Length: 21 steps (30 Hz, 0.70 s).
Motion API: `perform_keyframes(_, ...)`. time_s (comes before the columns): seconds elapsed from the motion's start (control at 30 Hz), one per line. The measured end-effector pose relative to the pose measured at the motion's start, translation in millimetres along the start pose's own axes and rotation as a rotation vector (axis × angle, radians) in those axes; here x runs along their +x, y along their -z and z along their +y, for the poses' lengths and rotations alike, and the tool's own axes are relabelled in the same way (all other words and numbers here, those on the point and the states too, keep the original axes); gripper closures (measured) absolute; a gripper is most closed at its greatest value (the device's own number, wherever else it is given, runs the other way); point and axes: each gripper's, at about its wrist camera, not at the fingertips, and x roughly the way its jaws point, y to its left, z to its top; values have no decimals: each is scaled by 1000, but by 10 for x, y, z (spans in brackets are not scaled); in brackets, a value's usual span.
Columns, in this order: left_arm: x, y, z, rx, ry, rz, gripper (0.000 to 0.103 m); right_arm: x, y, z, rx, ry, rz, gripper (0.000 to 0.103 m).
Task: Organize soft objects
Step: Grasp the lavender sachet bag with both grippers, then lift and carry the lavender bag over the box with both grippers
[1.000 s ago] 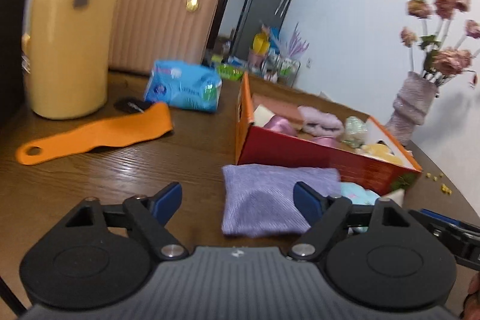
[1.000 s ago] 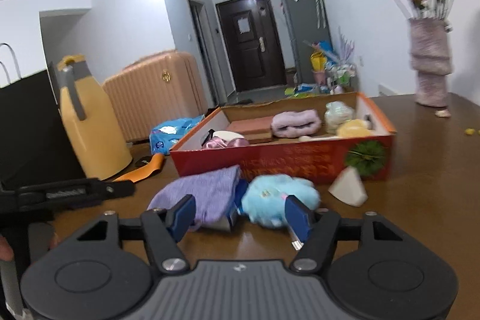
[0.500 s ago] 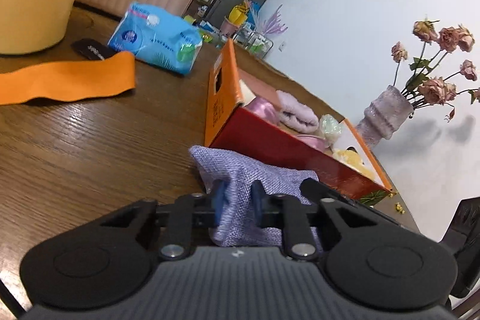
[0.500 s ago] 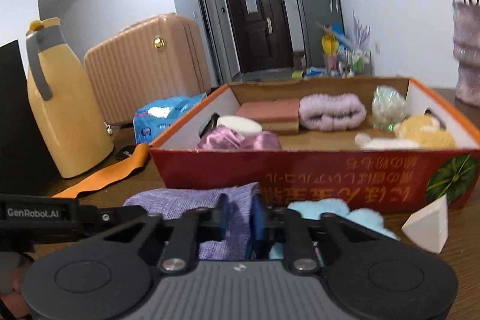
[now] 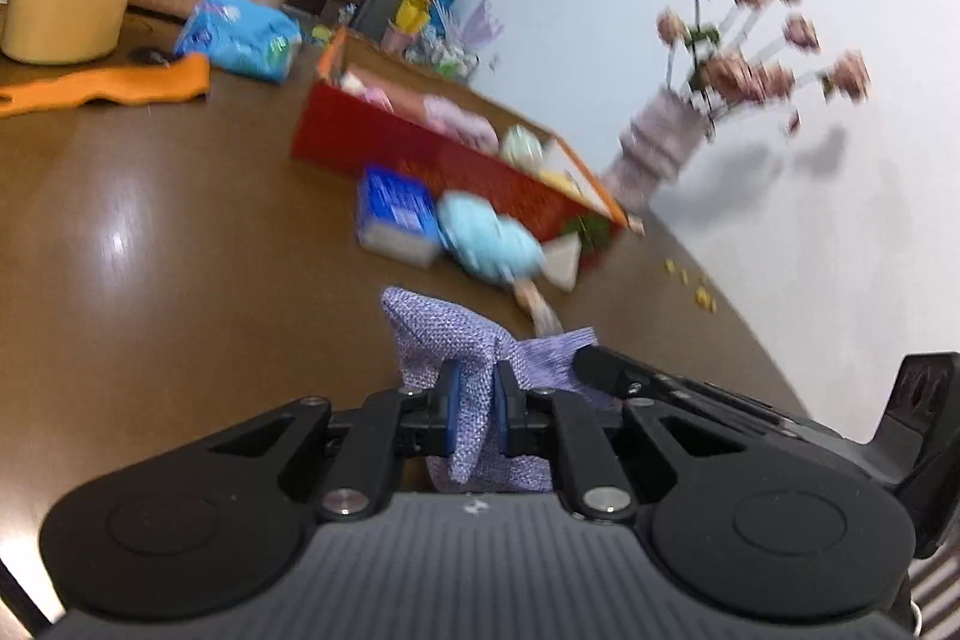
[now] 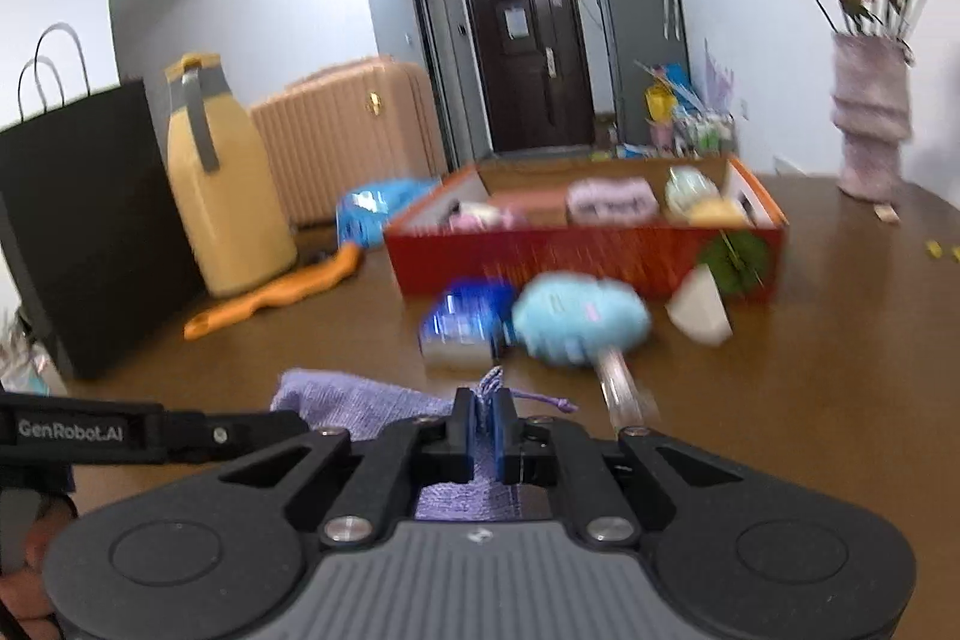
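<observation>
Purple knit pouch (image 5: 474, 403) is clamped at two ends: one part is pinched between the blue pads of the left gripper (image 5: 474, 409), another, w/ its drawstring, is pinched by the right gripper (image 6: 485, 427). Both sets of fingers are closed tight on the fabric, so the pouch is stretched between the two tools, near the table's front edge; whether it is lifted off the wood can't be told. Right gripper's black body is seen in the left wrist view just right of the pouch. Further in on the brown table (image 6: 810, 400), a blue tissue pack (image 6: 462, 325), a light-blue plush (image 6: 579, 319) and a white wedge sponge (image 6: 699, 307) are laid in front of the red box (image 6: 570, 253), which is filled w/ soft items. An orange strap (image 6: 282, 289) is laid by the yellow jug (image 6: 222, 184) toward the table's left side.
</observation>
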Motion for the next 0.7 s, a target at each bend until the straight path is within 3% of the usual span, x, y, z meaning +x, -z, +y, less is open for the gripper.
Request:
perform_keyframes(0.13,-13,279,-173,43,-31,36,92,-218,276,-121,87,8,6,85)
perform_keyframes(0.2,-7,360,-194,58,-53,40,92,-284,360,-186,126,32,3,71)
perform_keyframes(0.3,9,376,-185,52,-61,44,92,-285,446,-279,186,24,-11,68)
perform_keyframes(0.43,17,399,-190,64,-72,45,92,-215,525,-274,181,56,-9,55)
perform_keyframes(0.5,26,413,-191,66,-75,45,91,-166,551,-199,132,76,-4,56)
perform_keyframes(0.63,10,405,-193,64,-57,51,83,-116,598,-4,-9,159,10,77)
perform_keyframes(0.7,16,411,-197,69,-57,51,82,-102,623,67,-60,184,1,80)
